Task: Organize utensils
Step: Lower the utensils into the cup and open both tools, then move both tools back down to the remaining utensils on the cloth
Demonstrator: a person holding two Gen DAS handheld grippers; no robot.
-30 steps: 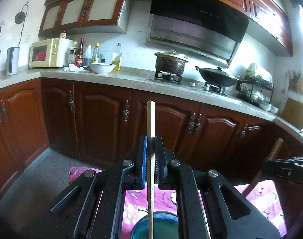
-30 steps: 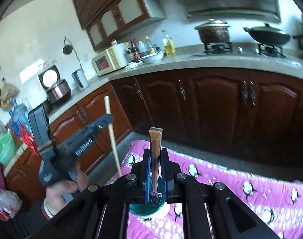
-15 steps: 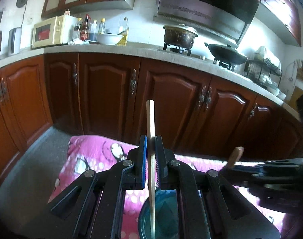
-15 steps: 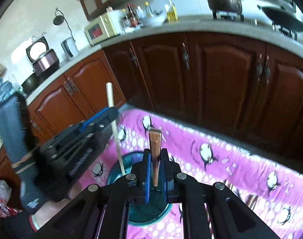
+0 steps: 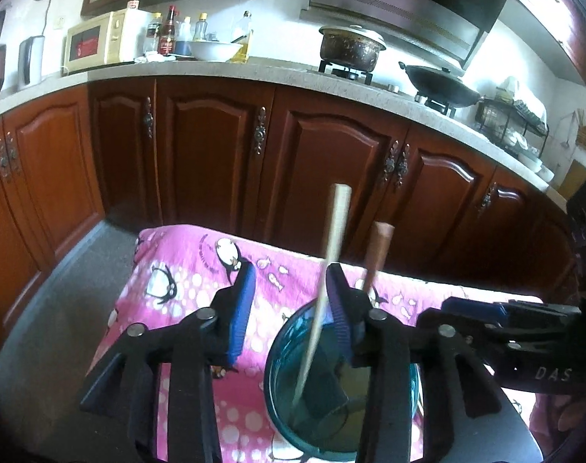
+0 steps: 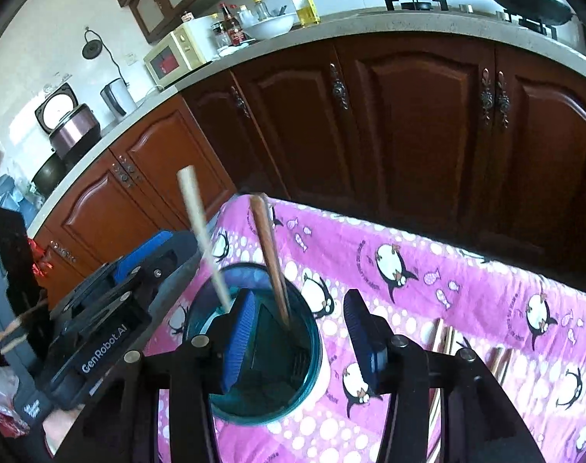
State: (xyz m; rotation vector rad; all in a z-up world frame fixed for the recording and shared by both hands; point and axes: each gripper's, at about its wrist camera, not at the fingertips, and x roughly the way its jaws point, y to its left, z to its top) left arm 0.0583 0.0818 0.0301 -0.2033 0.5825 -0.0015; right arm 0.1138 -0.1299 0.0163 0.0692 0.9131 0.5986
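Both claws, left (image 5: 289, 301) and right (image 6: 300, 332), are gaping, having just been opening, gripping nothing. A chopstick (image 5: 323, 293) and fork (image 6: 271, 266) are leaning in the cup (image 6: 312, 332).

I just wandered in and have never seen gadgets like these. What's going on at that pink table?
A person holds a two-finger gripper in each hand and is sorting utensils into a teal cup on the penguin tablecloth. The left gripper has just opened around a pale chopstick, and the right gripper around a wooden-handled fork. Both utensils now stand leaning in the cup. More utensils lie on the cloth.
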